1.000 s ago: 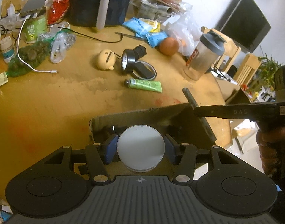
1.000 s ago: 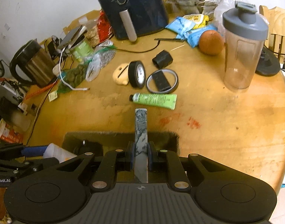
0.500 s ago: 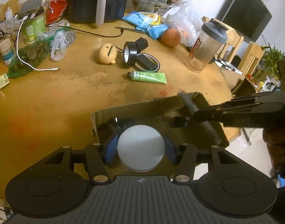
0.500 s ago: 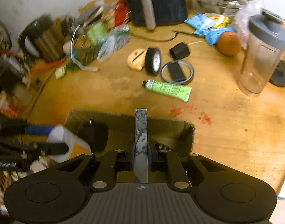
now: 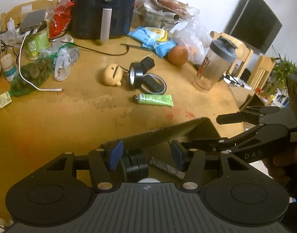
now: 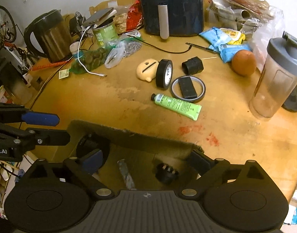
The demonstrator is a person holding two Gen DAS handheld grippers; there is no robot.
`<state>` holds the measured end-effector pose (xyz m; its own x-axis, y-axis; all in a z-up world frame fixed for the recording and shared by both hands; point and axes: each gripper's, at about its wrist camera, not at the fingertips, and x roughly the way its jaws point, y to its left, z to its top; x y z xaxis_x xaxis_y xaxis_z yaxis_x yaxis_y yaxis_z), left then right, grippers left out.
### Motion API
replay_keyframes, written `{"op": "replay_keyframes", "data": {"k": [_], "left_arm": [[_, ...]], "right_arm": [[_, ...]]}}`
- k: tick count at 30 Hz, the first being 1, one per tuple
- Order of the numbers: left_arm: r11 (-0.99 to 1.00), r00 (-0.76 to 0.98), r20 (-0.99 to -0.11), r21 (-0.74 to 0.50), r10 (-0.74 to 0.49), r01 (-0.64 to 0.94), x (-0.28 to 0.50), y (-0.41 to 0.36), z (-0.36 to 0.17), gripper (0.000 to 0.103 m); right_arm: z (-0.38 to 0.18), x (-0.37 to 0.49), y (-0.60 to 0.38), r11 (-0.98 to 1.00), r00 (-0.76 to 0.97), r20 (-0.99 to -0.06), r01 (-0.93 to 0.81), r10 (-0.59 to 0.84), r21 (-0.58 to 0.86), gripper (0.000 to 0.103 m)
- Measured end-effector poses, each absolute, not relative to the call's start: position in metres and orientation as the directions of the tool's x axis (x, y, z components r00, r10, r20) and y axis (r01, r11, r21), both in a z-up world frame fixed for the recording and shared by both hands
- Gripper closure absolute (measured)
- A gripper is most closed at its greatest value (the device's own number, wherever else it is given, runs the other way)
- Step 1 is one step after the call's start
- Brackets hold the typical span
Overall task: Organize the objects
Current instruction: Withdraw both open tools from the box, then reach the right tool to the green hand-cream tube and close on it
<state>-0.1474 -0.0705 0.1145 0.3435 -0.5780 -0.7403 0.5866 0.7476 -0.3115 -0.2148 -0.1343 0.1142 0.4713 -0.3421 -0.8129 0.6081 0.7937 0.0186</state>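
Both grippers hover over the cardboard box on the table: right gripper opening above the grey stick, left gripper parted, gripping nothing.

In the left wrist view, a white round thing inside the cardboard box was nearly all hidden behind the left gripper's body. The box's near wall was hidden likewise. The shaker bottle beside the box was partly cut off by the frame edge.
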Motion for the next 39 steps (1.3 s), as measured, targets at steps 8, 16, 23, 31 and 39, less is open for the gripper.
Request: {"op": "replay_keyframes", "data": {"k": [8, 16, 23, 31, 39], "left_arm": [[0.762, 0.369, -0.735, -0.303, -0.569, 0.572, -0.136, -0.072, 0.122, 0.050], [0.776, 0.391, -0.725, -0.309, -0.566, 0.550, -0.126, -0.071, 0.128, 0.050], [0.795, 0.401, -0.732, -0.312, -0.550, 0.521, -0.120, -0.068, 0.130, 0.050], [0.827, 0.421, -0.741, -0.322, -0.523, 0.461, -0.112, -0.059, 0.131, 0.050], [0.856, 0.455, -0.739, -0.330, -0.497, 0.399, -0.111, -0.052, 0.134, 0.050]], "right_arm": [[0.117, -0.207, -0.151, 0.797, 0.452, -0.800, 0.602, -0.395, -0.054, 0.005], [0.119, -0.200, -0.176, 0.818, 0.471, -0.785, 0.569, -0.403, -0.079, 0.008], [0.114, -0.191, -0.199, 0.850, 0.482, -0.784, 0.515, -0.391, -0.108, 0.018], [0.096, -0.166, -0.221, 0.907, 0.486, -0.800, 0.388, -0.353, -0.165, 0.035], [0.070, -0.137, -0.242, 0.942, 0.463, -0.829, 0.263, -0.312, -0.208, 0.046]]}}
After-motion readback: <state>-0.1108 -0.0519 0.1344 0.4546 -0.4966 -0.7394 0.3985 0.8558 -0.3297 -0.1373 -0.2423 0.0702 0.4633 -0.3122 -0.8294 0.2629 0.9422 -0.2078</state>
